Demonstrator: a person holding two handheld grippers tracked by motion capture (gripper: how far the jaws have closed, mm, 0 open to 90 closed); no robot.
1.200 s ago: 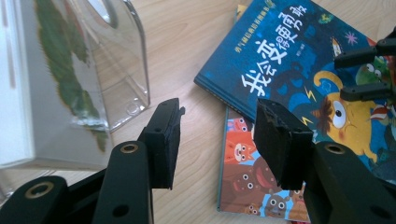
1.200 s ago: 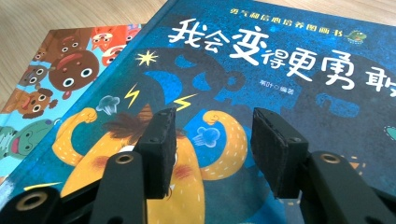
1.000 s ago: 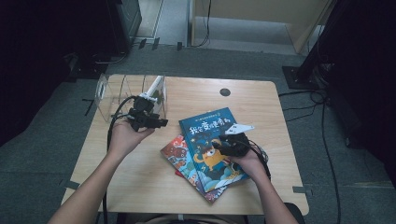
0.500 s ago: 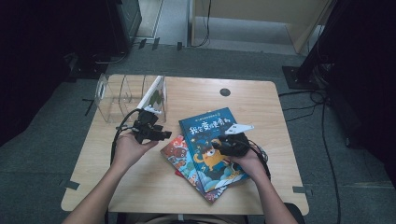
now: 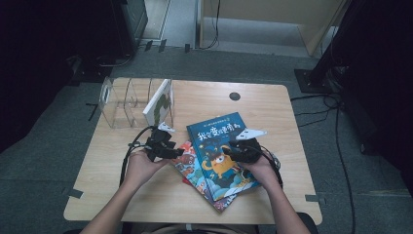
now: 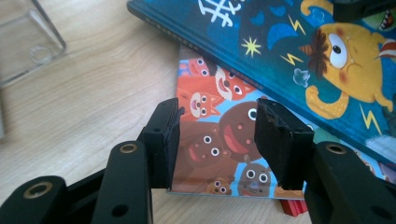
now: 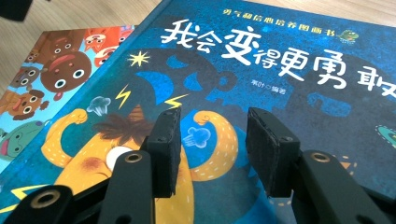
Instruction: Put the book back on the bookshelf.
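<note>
Wood table (image 5: 146,195): pale top, biggest thing around, everything sits on it, dark floor all round.
Clear rack (image 5: 122,100): see-through plastic book stand at the far left of the table, with divider slots. One book (image 5: 159,102) already stands upright at its right end, so my guess is the flat ones are headed there too.
Blue book (image 5: 219,146): big hardcover with a yellow monster, lying flat near the middle, on top of the pile and skewed a bit. Being on top, it looks like the next one to go.
Animal book (image 6: 219,144): thinner, cartoon faces on the cover, poking out from under the blue one on its left side. Something red (image 6: 294,207) peeks out below that, can't tell what.
Right gripper (image 7: 212,149): jaws spread, nothing between them, right over the blue cover. Looks like it's pinning or steadying the pile, but contact is hard to call.
Left gripper (image 6: 217,140): also spread and empty, low at the left edge of the animal book, pointed at its corner. Probably lining up for an edge grab, since flat books give you nothing else to pinch.
</note>
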